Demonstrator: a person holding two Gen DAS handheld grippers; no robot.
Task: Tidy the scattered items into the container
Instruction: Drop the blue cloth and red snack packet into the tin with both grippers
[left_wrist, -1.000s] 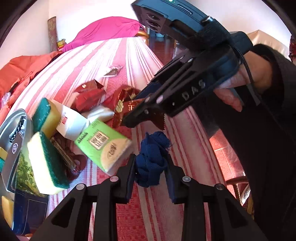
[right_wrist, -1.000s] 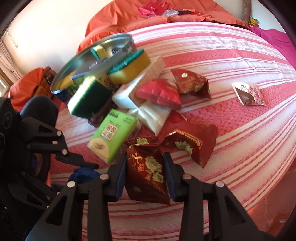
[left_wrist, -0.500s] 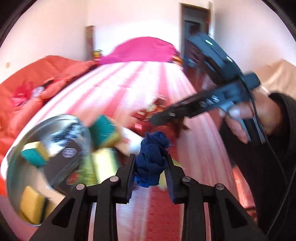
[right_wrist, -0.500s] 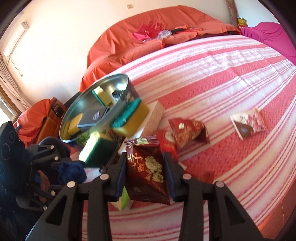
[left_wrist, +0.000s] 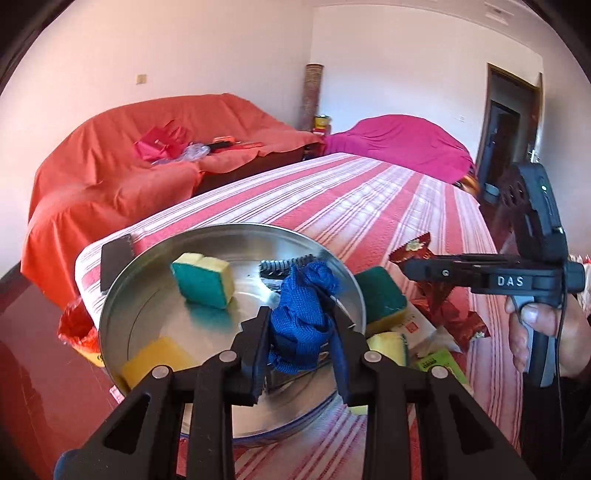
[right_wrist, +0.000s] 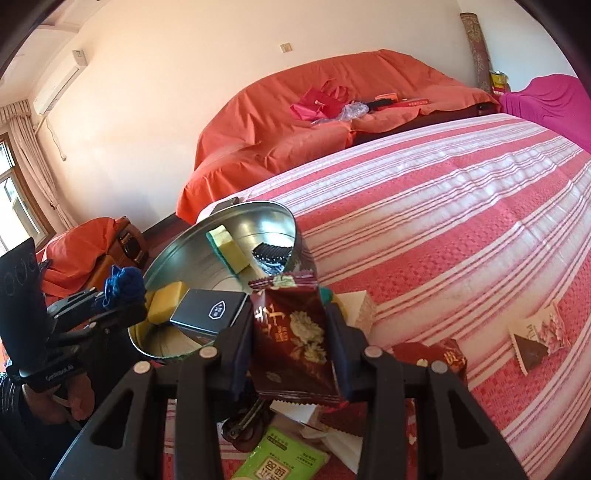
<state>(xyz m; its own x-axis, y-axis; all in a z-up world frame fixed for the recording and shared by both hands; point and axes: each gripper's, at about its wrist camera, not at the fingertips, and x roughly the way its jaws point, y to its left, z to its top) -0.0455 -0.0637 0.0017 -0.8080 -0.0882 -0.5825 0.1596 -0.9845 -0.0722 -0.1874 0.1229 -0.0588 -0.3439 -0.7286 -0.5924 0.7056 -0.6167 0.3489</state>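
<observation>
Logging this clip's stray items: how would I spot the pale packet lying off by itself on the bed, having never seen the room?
Start at the big bed with the red-and-white striped cover, then find the heap of dark red snack packets beside the round silver metal tin. The pale packet with a brown triangle and pink flowers lies flat on the cover, apart from that heap. It alone is light-coloured and touches nothing else.

A: The container? 
B: A round metal tin (left_wrist: 155, 295) at the corner of the striped bed, holding two yellow-green sponges (left_wrist: 203, 280), a dark flat box (right_wrist: 208, 310) and a black comb-like piece (right_wrist: 271, 254).

A: And the scattered items? 
B: A bunched blue cloth (left_wrist: 303, 317) held over the tin; a dark red snack packet (right_wrist: 295, 339) held upright; two more sponges (left_wrist: 380, 295) just beside the rim, a green packet (right_wrist: 280, 458) and red wrappers (left_wrist: 450, 314) near them.
</observation>
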